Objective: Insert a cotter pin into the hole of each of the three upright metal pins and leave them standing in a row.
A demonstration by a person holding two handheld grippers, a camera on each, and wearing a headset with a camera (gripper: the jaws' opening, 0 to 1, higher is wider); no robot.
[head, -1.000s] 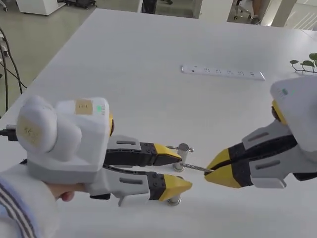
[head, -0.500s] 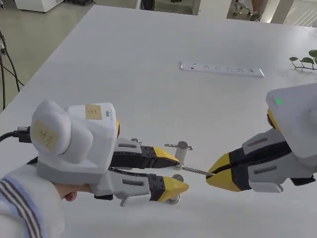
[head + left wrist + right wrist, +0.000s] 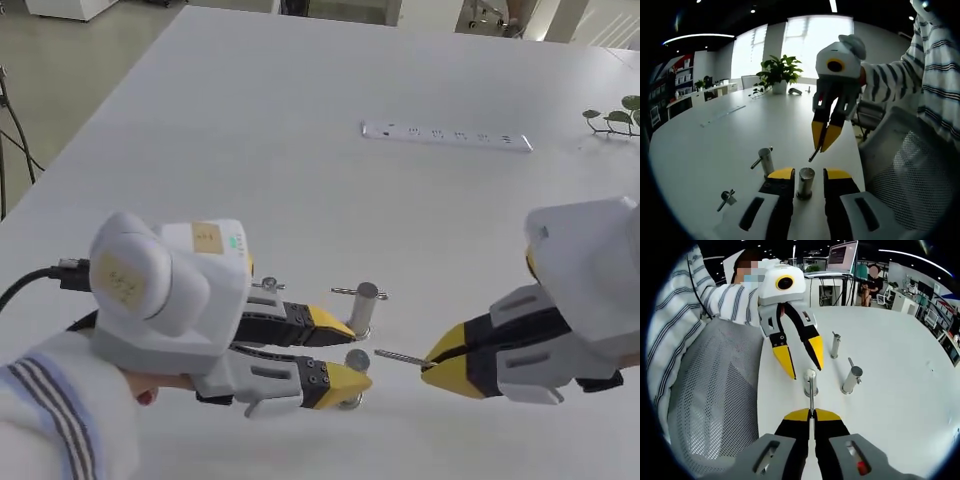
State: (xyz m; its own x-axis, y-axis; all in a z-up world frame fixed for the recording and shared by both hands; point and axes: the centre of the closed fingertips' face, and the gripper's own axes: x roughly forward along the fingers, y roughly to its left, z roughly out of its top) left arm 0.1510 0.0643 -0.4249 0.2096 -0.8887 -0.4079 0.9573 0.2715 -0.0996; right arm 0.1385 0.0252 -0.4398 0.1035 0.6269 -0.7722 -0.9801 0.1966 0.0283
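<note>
The right claw is clenching a cotter pin, its tip just beside the upright metal pin. The left claw is straddling that pin, jaws parted, on the table.

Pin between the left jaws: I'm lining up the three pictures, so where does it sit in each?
Head view: pin at lower centre.
Left gripper view: pin at bottom centre, between that view's own jaws.
Right gripper view: pin at centre, just above the cotter pin.
Shared landmark: the neighbouring pin, which already carries one.
</note>
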